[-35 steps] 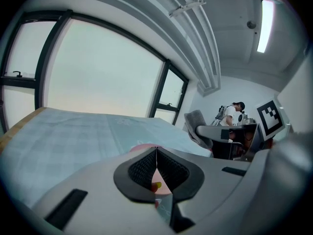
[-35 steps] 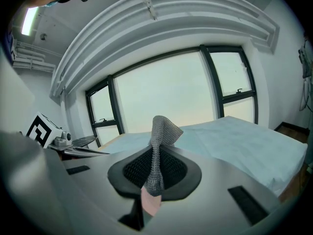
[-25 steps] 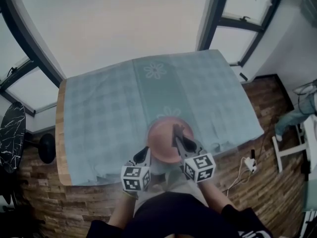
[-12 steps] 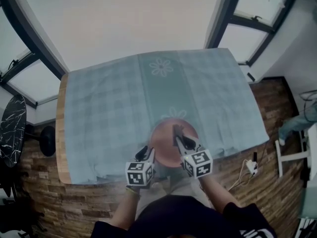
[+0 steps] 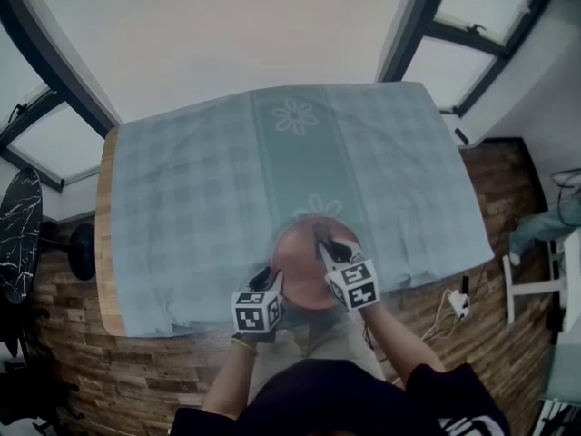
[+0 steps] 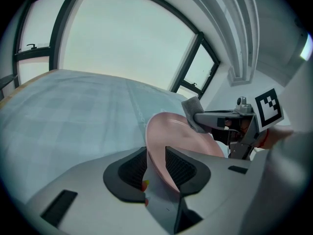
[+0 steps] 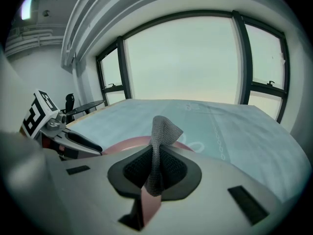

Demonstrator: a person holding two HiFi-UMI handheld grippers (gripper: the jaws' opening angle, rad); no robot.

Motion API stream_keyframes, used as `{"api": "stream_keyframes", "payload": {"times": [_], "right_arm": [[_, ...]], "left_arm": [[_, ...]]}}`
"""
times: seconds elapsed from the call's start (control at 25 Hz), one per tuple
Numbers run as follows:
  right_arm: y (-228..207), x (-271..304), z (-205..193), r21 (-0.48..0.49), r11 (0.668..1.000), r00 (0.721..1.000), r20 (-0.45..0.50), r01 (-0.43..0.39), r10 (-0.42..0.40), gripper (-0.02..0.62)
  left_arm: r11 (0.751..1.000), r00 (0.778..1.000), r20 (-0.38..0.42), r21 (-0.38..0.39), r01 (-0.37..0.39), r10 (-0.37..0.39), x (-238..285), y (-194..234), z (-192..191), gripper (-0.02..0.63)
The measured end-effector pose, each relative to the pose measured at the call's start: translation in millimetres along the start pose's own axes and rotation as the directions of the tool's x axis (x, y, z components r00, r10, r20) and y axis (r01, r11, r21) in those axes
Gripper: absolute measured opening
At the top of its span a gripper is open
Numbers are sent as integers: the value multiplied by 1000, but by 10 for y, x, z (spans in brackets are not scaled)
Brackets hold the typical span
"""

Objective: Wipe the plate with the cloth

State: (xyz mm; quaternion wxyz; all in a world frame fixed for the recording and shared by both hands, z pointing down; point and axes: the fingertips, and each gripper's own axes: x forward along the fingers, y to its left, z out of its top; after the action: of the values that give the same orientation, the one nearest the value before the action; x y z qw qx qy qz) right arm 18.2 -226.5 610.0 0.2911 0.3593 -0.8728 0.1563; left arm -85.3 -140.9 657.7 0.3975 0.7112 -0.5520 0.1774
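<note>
A pink plate [image 5: 307,263] is low over the near edge of the table, its rim between the pads of my left gripper [image 5: 270,282]. In the left gripper view those jaws are opening, and the plate [image 6: 177,137] stands edge-on in the gap of the left gripper [image 6: 155,163] with no firm squeeze. My right gripper [image 5: 323,242] reaches over the plate from the right. It is shut on a grey cloth [image 7: 159,141], which sticks up between the right gripper [image 7: 155,169] pads above the plate [image 7: 120,145]. The cloth [image 6: 191,109] hangs near the plate's far rim.
A pale blue checked tablecloth [image 5: 200,198] with flower prints covers the table, and a wooden edge [image 5: 103,243] shows at the left. Windows ring the far side. A black stool [image 5: 20,239] stands left. Cables and a plug strip [image 5: 458,302] lie on the wood floor at right.
Both grippers and the plate have come lower, toward the table's near edge. The right gripper still holds the cloth over the plate.
</note>
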Motion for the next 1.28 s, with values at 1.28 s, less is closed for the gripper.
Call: {"api": "stream_keyframes", "payload": {"times": [1.28], "right_arm": [[-5, 684, -335, -50, 999, 979, -203, 1, -11, 34]], "left_arm": [[999, 1000, 4, -44, -8, 8, 144, 80, -55, 75]]}}
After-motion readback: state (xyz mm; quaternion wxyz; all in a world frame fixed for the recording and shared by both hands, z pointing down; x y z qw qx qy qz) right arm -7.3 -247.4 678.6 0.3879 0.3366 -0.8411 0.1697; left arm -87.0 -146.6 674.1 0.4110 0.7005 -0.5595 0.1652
